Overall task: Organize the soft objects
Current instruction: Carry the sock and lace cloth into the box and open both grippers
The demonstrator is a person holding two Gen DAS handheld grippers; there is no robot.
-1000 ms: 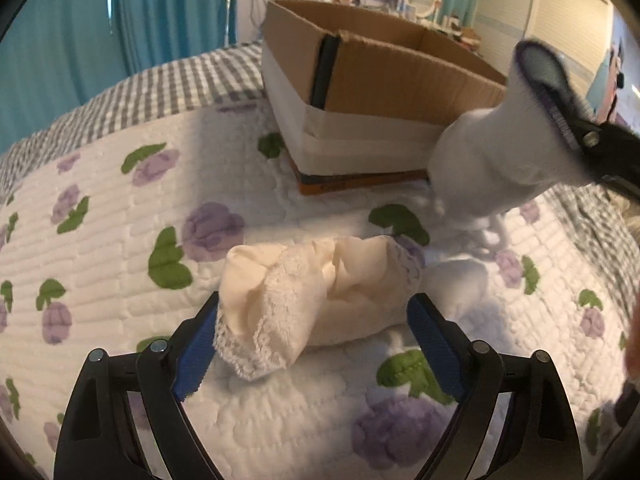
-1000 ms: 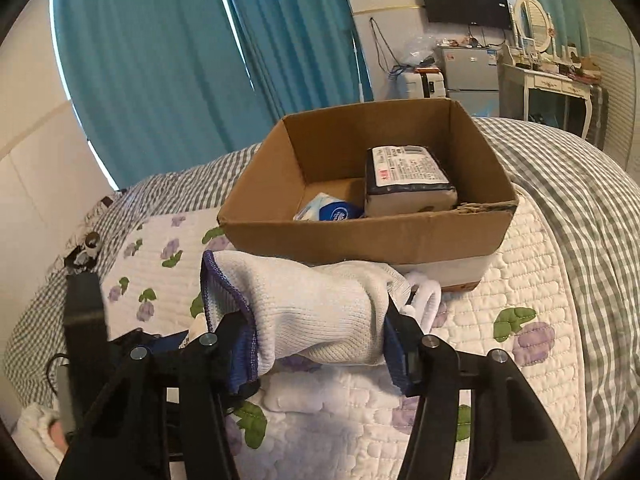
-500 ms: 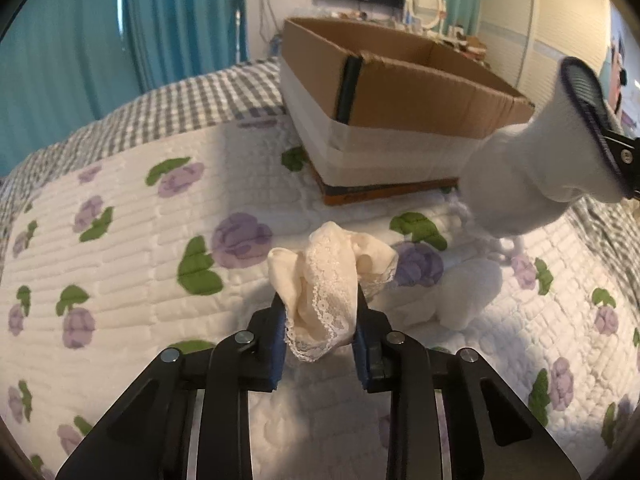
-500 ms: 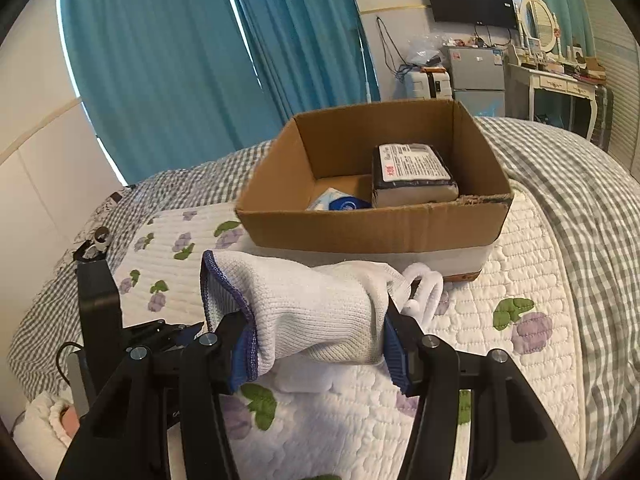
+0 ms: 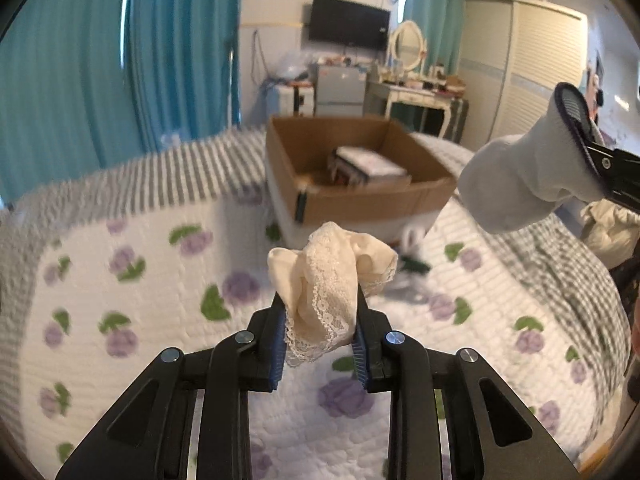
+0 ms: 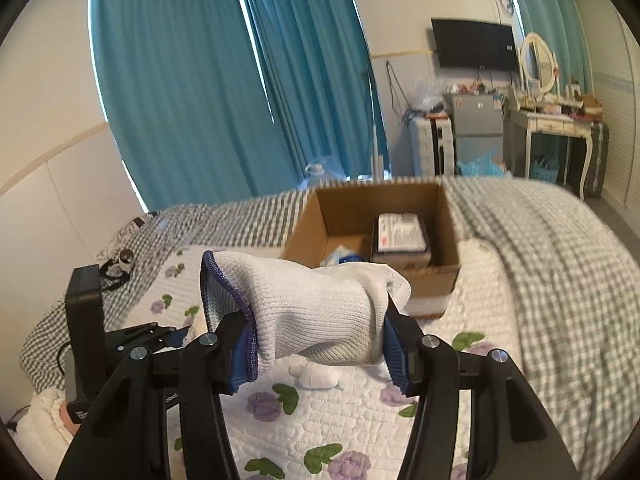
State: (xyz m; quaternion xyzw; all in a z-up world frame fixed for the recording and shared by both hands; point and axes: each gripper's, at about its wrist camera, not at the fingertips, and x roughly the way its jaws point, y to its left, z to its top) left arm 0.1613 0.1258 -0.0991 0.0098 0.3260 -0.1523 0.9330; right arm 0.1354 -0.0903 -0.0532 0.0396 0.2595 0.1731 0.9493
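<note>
Two fisheye views taken close behind each gripper's jaws, angled downward, cardboard box (image 5: 360, 184) (image 6: 376, 232) beyond the jaws shared by both

We note the cardboard box (image 6: 372, 236) sitting on the bed (image 6: 540, 240), ahead of both tongs. In the box, a wrapped packet (image 6: 400, 234) lies to the right and a smaller pack (image 6: 344, 256) to its left. The left tongs (image 5: 320, 336) clamp a lace cloth (image 5: 328, 280) above the quilt (image 5: 120, 280). The right tongs (image 6: 316, 344) clamp a knit glove (image 6: 312, 304), right of the cloth. A small soft item (image 6: 316, 376) lies on the quilt beneath the glove.
</note>
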